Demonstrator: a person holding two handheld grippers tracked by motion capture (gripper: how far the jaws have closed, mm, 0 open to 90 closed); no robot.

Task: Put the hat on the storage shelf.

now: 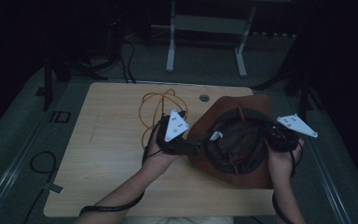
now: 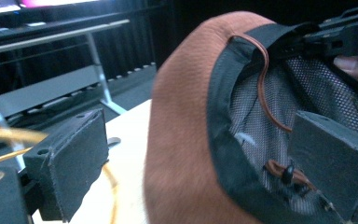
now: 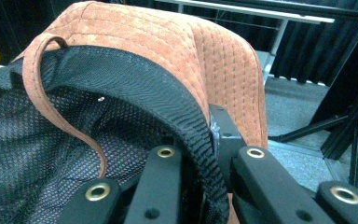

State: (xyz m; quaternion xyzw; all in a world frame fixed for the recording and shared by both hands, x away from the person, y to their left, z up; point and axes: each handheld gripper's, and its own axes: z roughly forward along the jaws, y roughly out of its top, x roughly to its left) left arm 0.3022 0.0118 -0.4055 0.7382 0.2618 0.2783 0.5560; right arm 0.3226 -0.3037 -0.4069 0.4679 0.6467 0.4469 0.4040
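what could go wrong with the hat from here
The right gripper pinches only the black band of the hat, so a pull could slip it free. The left gripper stands open around the brim; the hat may sag that side. The loose brown cord could snag on a jaw.

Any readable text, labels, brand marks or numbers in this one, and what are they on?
No text can be read.
White tag inside the hat: too small and blurred to read.
Brown brimmed hat, its black mesh lining and the wooden table: no print or logo visible.
Grey plates on the grippers: holes, no lettering.
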